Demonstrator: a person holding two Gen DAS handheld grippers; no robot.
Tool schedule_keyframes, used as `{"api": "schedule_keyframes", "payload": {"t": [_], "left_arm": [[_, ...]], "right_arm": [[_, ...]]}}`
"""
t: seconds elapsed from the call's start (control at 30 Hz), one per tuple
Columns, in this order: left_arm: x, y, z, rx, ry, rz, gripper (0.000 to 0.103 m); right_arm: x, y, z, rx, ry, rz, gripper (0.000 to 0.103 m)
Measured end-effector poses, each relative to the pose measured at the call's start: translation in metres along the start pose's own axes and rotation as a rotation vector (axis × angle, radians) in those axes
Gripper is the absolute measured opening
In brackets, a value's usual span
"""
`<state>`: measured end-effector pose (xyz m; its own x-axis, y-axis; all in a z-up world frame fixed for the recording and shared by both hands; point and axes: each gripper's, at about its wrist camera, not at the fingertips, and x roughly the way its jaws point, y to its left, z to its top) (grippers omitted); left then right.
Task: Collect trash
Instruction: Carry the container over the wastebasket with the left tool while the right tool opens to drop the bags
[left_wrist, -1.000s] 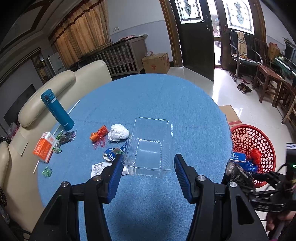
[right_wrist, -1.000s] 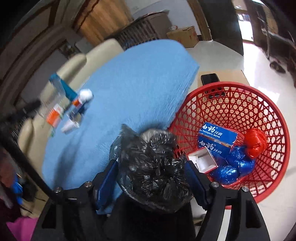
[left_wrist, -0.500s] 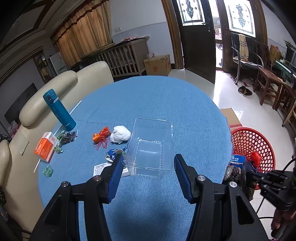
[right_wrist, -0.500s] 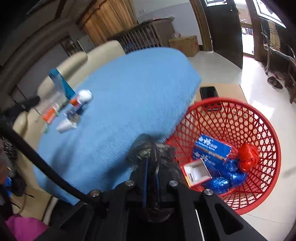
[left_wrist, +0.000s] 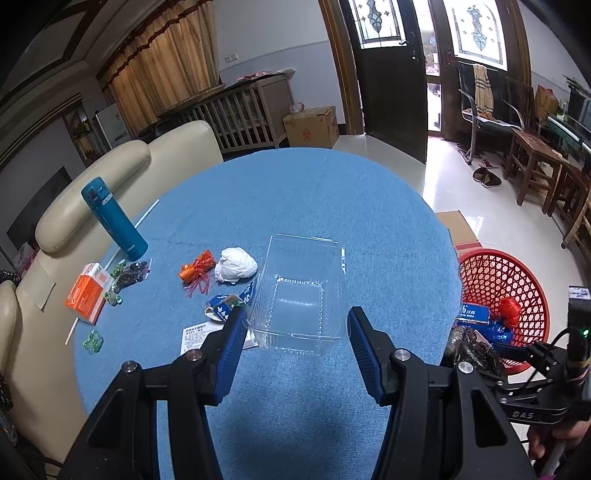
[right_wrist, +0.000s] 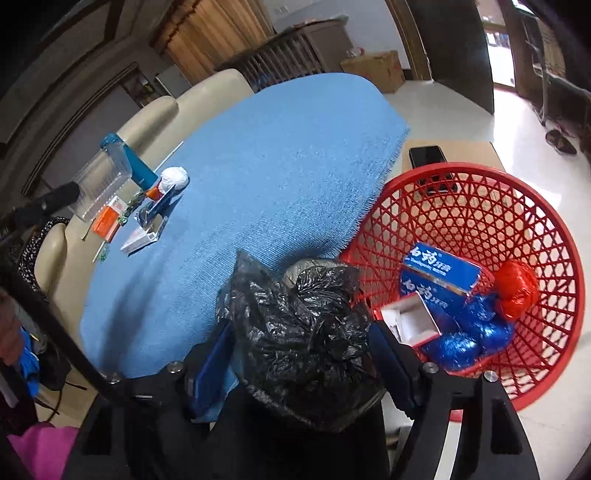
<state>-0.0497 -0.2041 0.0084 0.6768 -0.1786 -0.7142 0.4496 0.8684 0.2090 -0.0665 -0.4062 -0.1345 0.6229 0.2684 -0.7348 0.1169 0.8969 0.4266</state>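
My left gripper (left_wrist: 295, 317) is shut on a clear plastic container (left_wrist: 303, 295) and holds it above the blue table (left_wrist: 314, 192). In the right wrist view the same container (right_wrist: 99, 184) hangs in the air at the far left. My right gripper (right_wrist: 301, 350) holds a crumpled black plastic bag (right_wrist: 303, 325) at the table's edge, beside the rim of the red basket (right_wrist: 480, 206). Its jaws are opening, and the bag still fills the gap between the pads. The left wrist view shows the bag (left_wrist: 471, 347) at the lower right.
The basket holds blue toothpaste boxes (right_wrist: 443, 269), a red wad (right_wrist: 515, 291) and blue foil (right_wrist: 461, 343). On the table lie a white paper wad (left_wrist: 236, 266), an orange wrapper (left_wrist: 197, 269), a blue wrapper (left_wrist: 225, 306), a leaflet (left_wrist: 199, 334), an orange box (left_wrist: 88, 295) and a teal bottle (left_wrist: 114, 218).
Half a second ago the right jaws looked pinched together on the bag; now they stand wide around it again. The left gripper and its container have kept still.
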Motion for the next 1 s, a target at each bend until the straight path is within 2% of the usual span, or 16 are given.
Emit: {"api": "schedule_keyframes", "payload": {"t": [0.07,0.1,0.13,0.17,0.2,0.33,0.53,1.0], "left_arm": [[0.001,0.0,-0.001,-0.002,0.004,-0.002,0.058],[0.001,-0.001,-0.001,-0.001,0.005,-0.003,0.058],[0.001,-0.001,-0.001,-0.002,0.004,-0.004,0.058],[0.001,0.0,-0.001,-0.002,0.004,-0.006,0.058],[0.001,0.0,-0.002,-0.002,0.003,-0.006,0.058],[0.0,0.003,-0.001,-0.011,0.001,-0.001,0.058],[-0.002,0.005,-0.001,-0.021,0.0,0.003,0.058],[-0.021,-0.016,0.015,0.048,-0.059,-0.009,0.058]], "right_arm": [[0.007,0.002,-0.001,-0.019,0.003,-0.032,0.076],[0.012,0.003,-0.002,-0.032,0.015,-0.039,0.07],[0.018,0.004,-0.002,-0.043,0.036,-0.045,0.053],[0.025,0.005,-0.003,-0.052,0.062,-0.061,0.046],[0.029,0.007,-0.003,-0.065,0.067,-0.063,0.043],[0.032,0.016,-0.005,-0.111,0.071,-0.093,0.039],[0.006,0.015,-0.001,-0.085,0.013,-0.061,0.038],[-0.094,0.002,0.033,-0.013,-0.237,-0.03,0.038]]}}
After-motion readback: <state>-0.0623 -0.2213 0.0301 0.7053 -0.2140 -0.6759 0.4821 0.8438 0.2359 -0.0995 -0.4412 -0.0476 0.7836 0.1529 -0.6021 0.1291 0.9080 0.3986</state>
